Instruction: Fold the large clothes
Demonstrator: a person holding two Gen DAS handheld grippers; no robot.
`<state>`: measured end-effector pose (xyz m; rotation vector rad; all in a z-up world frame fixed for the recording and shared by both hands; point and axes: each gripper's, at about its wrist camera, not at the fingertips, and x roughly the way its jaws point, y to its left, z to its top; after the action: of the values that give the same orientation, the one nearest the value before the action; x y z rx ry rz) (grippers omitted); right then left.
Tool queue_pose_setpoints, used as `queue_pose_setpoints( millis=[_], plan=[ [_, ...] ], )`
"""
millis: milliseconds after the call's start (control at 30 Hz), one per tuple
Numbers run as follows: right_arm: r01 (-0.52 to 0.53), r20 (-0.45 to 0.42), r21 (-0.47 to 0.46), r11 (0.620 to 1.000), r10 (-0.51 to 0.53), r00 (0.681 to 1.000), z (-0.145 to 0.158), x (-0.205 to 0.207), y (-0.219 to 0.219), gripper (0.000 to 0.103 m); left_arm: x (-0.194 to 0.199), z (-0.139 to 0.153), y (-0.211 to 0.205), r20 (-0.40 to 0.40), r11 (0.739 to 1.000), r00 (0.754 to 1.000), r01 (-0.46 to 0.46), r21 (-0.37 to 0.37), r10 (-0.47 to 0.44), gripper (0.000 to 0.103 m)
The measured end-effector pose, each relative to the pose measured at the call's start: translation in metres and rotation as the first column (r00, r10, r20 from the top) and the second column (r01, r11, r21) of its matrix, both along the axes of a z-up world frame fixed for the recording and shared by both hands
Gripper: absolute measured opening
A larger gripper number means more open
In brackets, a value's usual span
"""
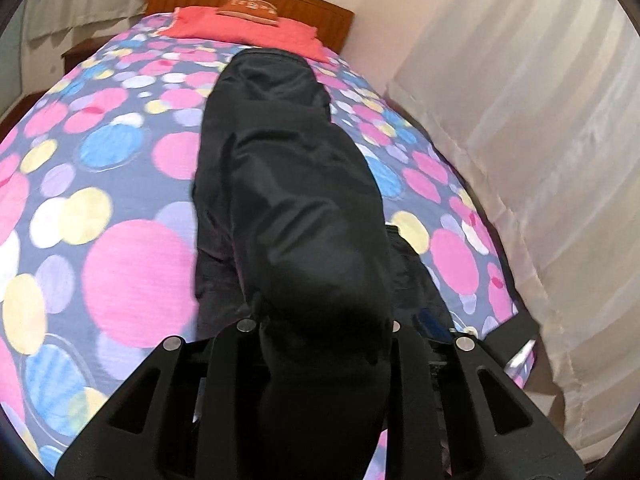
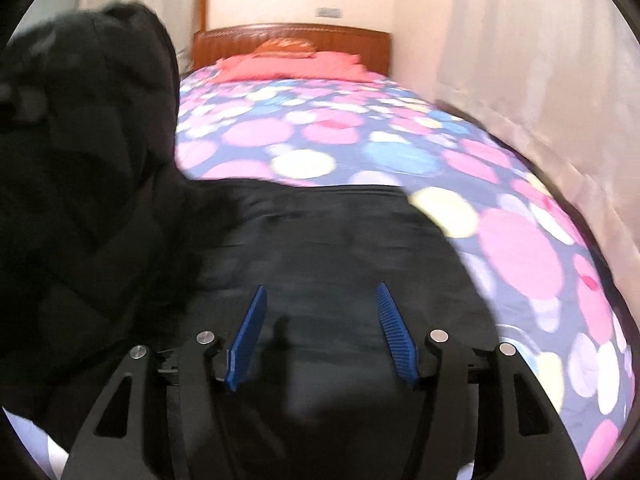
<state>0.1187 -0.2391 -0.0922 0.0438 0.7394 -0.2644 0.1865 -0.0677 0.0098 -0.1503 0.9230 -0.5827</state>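
Left hand-held gripper (image 1: 324, 344) clamps the black garment (image 1: 280, 168), bunched, lifted off bedspread (image 1: 120, 208).

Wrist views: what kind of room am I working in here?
Most likely a home bedroom. A bed with a wooden headboard and a red pillow carries a bedspread printed with coloured circles, and pale curtains hang beside it. The black garment lies on the bed.
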Motion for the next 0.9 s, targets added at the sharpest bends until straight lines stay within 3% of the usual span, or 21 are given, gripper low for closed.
queue_pose_setpoints(
  millis=[100,300,500,700,767,833,900],
  plan=[
    [0.064,0.010,0.023,0.998,-0.064,0.998,0.002,-0.019,-0.038,0.058,-0.002,-0.015,-0.054,-0.011,0.998,0.999,0.032,0.049,-0.032,0.023],
    [0.158,-0.018,0.067,0.985,-0.157,0.987,-0.009,-0.040,-0.093,0.058,-0.001,-0.074,-0.141,-0.046,0.985,0.997,0.071,0.156,-0.064,0.023],
    [0.206,-0.054,0.106,0.973,-0.201,0.978,-0.025,-0.054,-0.116,0.058,-0.005,-0.110,-0.170,-0.020,0.978,0.998,0.058,0.200,-0.055,0.023],
    [0.205,-0.062,0.107,0.973,-0.199,0.978,-0.029,-0.055,-0.115,0.058,-0.009,-0.110,-0.177,-0.001,0.976,0.998,0.056,0.210,-0.057,0.025],
    [0.206,-0.061,0.102,0.973,-0.200,0.978,-0.028,-0.057,-0.117,0.058,-0.015,-0.103,-0.176,0.014,0.974,0.998,0.063,0.216,-0.068,0.030],
    [0.211,-0.057,0.095,0.973,-0.206,0.977,-0.024,-0.059,-0.117,0.058,-0.022,-0.093,-0.175,0.036,0.976,0.996,0.076,0.206,-0.085,0.050],
    [0.213,-0.054,0.089,0.973,-0.209,0.976,-0.021,-0.060,-0.119,0.058,-0.029,-0.082,-0.175,0.059,0.979,0.993,0.093,0.183,-0.105,0.064]
  ],
)
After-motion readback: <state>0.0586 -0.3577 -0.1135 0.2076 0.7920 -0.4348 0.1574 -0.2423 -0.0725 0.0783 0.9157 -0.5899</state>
